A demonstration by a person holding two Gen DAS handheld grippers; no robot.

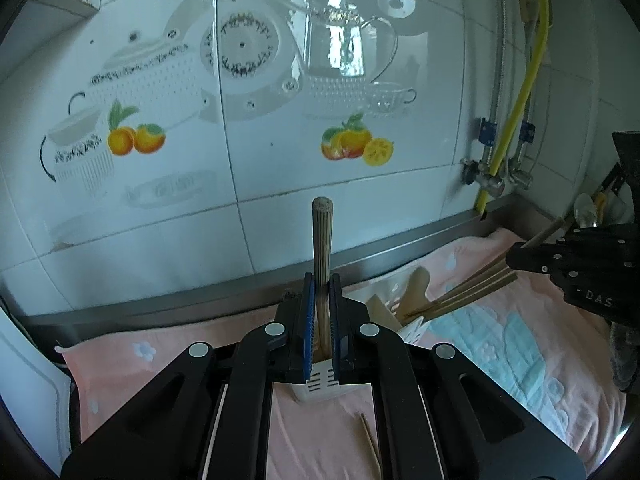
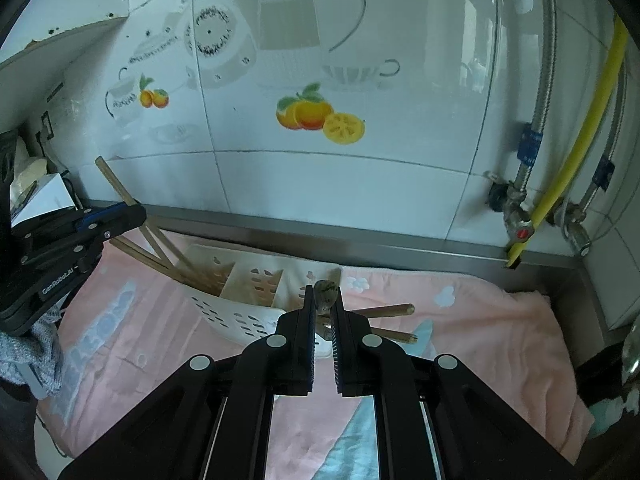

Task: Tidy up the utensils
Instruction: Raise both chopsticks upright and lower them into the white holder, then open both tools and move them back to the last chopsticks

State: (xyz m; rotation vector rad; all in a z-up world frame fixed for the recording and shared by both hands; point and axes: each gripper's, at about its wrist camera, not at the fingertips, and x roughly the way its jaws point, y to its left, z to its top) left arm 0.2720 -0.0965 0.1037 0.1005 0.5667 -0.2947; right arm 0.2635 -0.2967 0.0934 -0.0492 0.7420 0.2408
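Observation:
My left gripper (image 1: 322,282) is shut on a bundle of wooden chopsticks (image 1: 321,236), held upright with the lower ends in a white slotted utensil holder (image 1: 320,384). In the right wrist view the holder (image 2: 240,304) lies tilted on a pink towel (image 2: 480,320), with several chopsticks (image 2: 160,248) leaning out of its left compartment. My right gripper (image 2: 323,294) is shut on a utensil handle (image 2: 326,292) seen end-on, above the holder's right end. Two wooden handles (image 2: 396,312) lie on the towel beyond it.
A tiled wall (image 1: 280,160) and steel counter ledge (image 2: 360,240) run close behind. Pipes, valves and a yellow hose (image 2: 560,176) stand at the right. A loose chopstick (image 1: 370,444) lies on the towel near the left gripper. Clutter (image 2: 36,192) sits at far left.

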